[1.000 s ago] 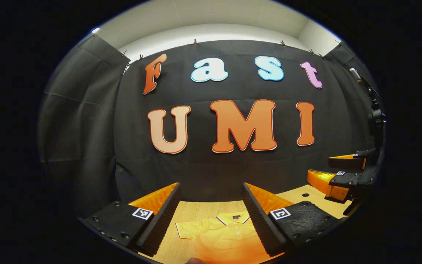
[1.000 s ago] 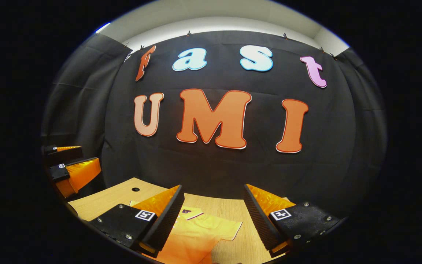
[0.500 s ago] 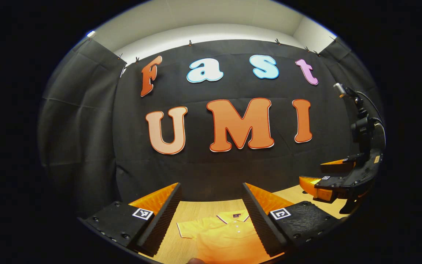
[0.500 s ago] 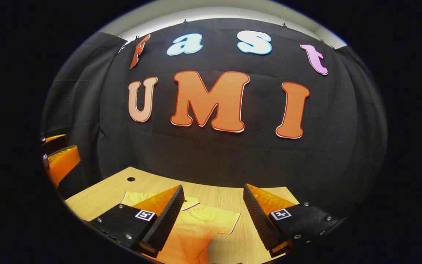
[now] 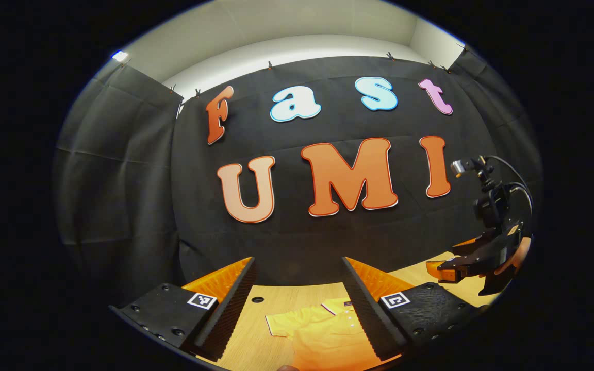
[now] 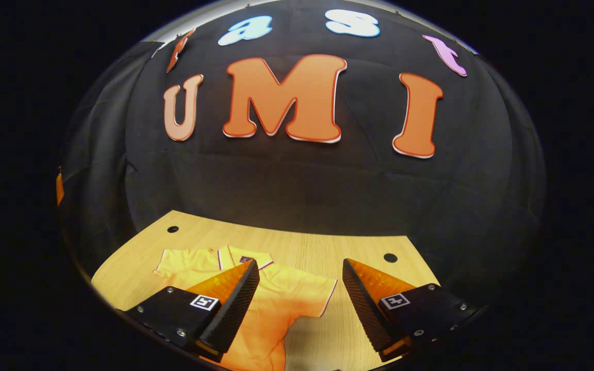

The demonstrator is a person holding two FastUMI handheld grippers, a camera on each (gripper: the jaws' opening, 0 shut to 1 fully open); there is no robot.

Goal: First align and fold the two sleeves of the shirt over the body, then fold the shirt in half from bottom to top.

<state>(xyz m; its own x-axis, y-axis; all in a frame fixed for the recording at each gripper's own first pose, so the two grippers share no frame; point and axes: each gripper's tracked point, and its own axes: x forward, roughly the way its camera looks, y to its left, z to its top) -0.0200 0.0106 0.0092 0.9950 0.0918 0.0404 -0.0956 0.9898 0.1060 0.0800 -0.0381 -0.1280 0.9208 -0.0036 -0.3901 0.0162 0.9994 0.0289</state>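
Observation:
A yellow-orange polo shirt (image 6: 271, 299) lies flat on the wooden table (image 6: 328, 247), collar toward the back wall, both short sleeves spread out. In the right gripper view my right gripper (image 6: 297, 304) hangs open above the shirt's right sleeve (image 6: 312, 296), touching nothing. In the left gripper view the same shirt (image 5: 323, 335) lies below my left gripper (image 5: 297, 309), which is open and holds nothing, with the shirt's left sleeve (image 5: 281, 324) between its fingers. The right gripper (image 5: 462, 265) and the hand holding it appear at the far right of that view.
The table (image 5: 266, 340) has small round holes near its back edge (image 6: 390, 257) (image 6: 172, 229) (image 5: 257, 299). The black cloth wall stands close behind the table. Bare wood lies to the right of the shirt.
The right gripper has tilted down and moved forward, so more of the table and shirt is in its view. The left gripper has shifted slightly left. Both stay open.

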